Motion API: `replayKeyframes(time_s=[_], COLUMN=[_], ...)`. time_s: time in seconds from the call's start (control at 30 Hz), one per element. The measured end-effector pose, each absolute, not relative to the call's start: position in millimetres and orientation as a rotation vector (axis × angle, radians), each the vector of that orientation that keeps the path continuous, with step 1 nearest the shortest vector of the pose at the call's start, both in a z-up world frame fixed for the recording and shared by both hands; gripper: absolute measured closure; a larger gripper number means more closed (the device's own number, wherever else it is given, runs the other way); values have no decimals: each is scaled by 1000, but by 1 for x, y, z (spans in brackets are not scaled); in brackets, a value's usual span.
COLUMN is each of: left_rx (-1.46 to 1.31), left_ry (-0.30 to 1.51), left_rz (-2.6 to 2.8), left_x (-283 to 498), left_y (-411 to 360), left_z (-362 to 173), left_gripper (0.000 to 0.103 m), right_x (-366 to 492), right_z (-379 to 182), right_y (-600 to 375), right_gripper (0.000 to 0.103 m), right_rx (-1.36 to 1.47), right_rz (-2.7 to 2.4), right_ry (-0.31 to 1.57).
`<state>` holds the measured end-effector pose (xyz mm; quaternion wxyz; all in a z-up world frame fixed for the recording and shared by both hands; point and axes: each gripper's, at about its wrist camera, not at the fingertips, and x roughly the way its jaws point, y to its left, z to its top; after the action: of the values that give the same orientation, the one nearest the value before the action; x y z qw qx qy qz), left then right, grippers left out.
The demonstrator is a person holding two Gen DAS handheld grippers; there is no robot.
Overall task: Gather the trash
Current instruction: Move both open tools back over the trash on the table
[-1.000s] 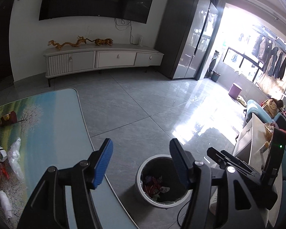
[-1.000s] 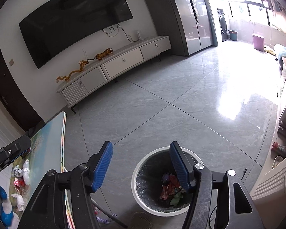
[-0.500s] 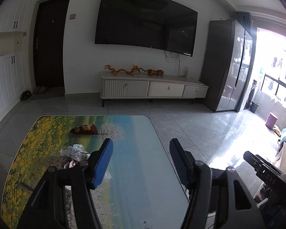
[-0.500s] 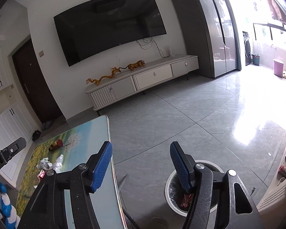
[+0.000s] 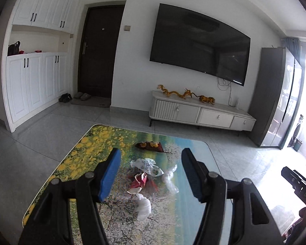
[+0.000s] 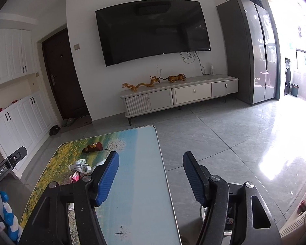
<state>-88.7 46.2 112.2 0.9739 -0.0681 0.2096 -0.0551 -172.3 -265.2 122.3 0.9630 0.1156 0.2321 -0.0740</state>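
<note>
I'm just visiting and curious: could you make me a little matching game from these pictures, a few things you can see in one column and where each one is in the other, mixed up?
Things:
1. dark red snack bag
2. golden dragon figurine
3. slippers
4. white crumpled wrapper

Places:
A. on the floor by the dark door
B. on the table, between the left gripper fingers in its view
C. on the white TV cabinet
D. at the far end of the table, beyond the trash pile

Pairs: 1-D, 2-C, 3-A, 4-B
</note>
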Motion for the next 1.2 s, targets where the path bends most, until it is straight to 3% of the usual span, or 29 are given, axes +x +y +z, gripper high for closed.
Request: replayKeyframes(time_s=[0.53,1.2], left_rx=[-202,-107], left_ry=[412,599], left_rz=[-48,-51], left_x=[-88,-18], left_y=[103,72], left_z=[98,29], left_gripper=[43,43], right_x=[-138,-74], right_z=[132,64], right_y=[-187,-192], right_gripper=[40,40], right_rx=[106,141], right_rz=[-49,11], right_ry=[478,635])
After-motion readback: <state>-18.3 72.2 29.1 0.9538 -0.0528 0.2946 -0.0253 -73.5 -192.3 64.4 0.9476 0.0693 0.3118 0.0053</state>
